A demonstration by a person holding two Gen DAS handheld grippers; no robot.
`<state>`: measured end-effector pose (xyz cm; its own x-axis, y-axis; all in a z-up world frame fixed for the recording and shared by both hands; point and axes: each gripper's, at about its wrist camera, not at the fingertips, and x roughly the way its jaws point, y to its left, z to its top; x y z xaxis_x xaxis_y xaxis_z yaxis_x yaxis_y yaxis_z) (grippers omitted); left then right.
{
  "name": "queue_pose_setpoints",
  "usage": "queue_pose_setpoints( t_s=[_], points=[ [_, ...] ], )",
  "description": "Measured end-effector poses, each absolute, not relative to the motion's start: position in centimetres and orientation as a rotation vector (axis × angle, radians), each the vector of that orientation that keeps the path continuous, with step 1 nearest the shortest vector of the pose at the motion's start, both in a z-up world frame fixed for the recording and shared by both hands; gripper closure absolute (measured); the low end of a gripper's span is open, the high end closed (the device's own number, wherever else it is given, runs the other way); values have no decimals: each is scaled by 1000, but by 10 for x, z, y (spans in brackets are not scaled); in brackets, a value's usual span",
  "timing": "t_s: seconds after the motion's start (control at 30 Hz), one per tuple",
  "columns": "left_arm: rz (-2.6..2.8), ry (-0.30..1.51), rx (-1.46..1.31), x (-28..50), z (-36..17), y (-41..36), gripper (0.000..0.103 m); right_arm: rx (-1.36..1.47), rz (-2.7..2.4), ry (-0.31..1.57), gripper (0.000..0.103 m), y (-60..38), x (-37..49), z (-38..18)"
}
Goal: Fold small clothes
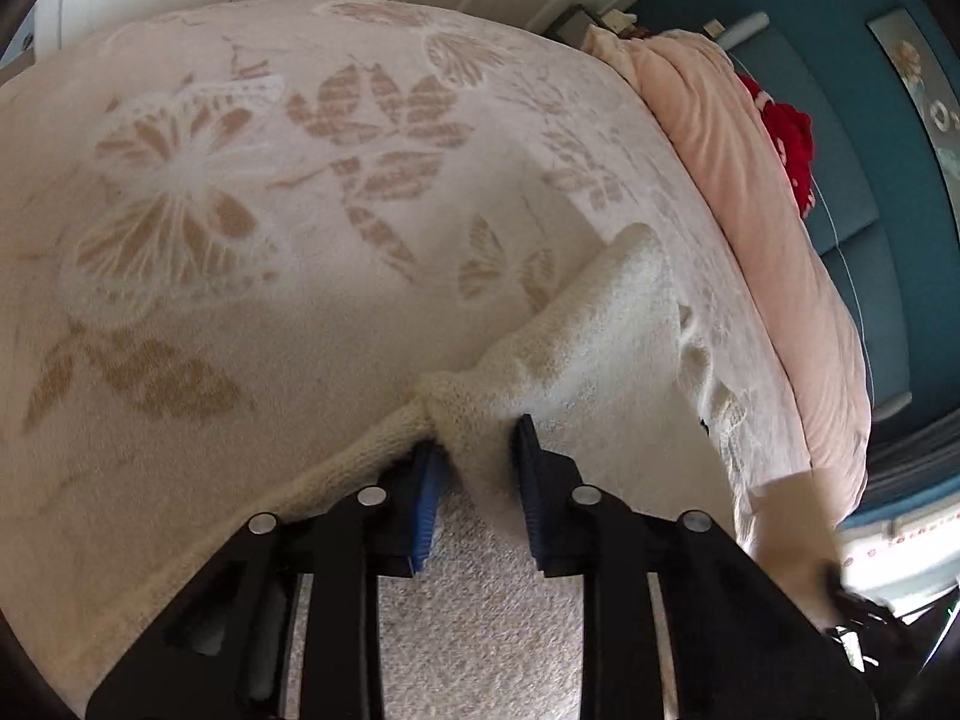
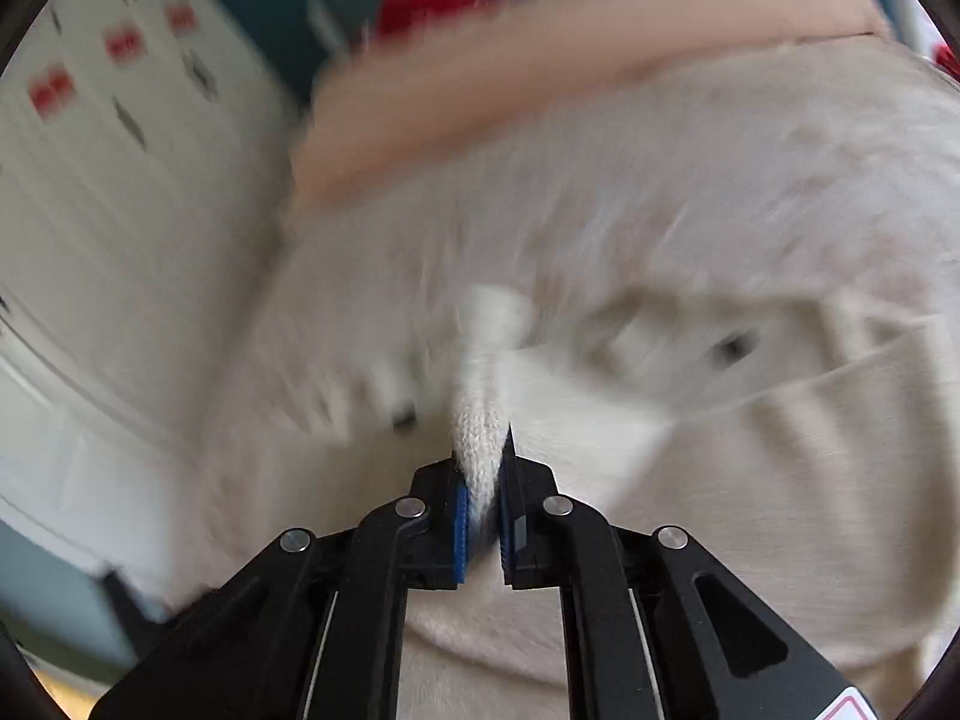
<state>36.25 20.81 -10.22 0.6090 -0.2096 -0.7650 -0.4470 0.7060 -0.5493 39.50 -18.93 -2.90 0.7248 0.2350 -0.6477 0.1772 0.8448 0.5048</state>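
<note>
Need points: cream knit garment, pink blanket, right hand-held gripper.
cream knit garment (image 1: 576, 324): left wrist view, on the raised fold above the fingers.
pink blanket (image 1: 762, 192): left wrist view, on its bunched middle along the bed edge.
right hand-held gripper (image 2: 483, 480): right wrist view, midway between fingertips, pinching knit fabric.

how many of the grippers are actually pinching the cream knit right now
1 for sure: the right gripper is shut on the cream knit. The left gripper has fabric between parted jaws.
</note>
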Motion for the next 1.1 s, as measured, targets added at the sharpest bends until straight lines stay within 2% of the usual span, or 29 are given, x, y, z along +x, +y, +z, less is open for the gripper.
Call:
queue_pose_setpoints(
  t_s=[0.1,0.2,0.27,0.33,0.4,0.43,0.47,0.5,0.53,0.57,0.7,0.77,0.83,0.9,0.93,1.1],
  points=[
    [136,930,-758,357,-104,204,77,681,-6,779,93,-242,346,-55],
    [149,911,-721,355,-102,195,76,707,-32,959,89,-264,334,-115],
    [139,908,-748,354,-100,195,71,778,-6,937,85,-274,323,-124],
    [120,911,-776,356,-98,197,66,789,-37,887,59,-283,319,-115],
    [124,920,-798,359,-96,199,66,803,-51,863,51,-290,323,-110],
    [129,920,-811,360,-96,200,67,825,-55,864,54,-297,330,-113],
    [136,919,-820,361,-95,200,71,848,-64,866,64,-304,335,-116],
    [146,913,-822,362,-92,199,74,871,-62,879,93,-308,342,-121],
    [155,909,-816,363,-90,199,83,880,-59,911,94,-310,349,-124],
    [157,900,-812,363,-86,199,88,877,-49,896,94,-307,352,-117],
    [106,786,-818,353,-60,205,89,740,109,608,95,-283,330,-26],
    [128,790,-836,353,-68,209,89,713,131,505,95,-283,311,-5],
    [162,866,-802,361,-90,206,89,672,68,610,95,-288,319,-37],
    [193,903,-780,361,-106,205,90,685,-38,876,96,-300,339,-107],
    [182,887,-764,359,-104,204,90,699,-58,938,96,-303,341,-125],
    [168,878,-768,358,-95,208,89,704,52,684,96,-304,321,-58]
  ],
)
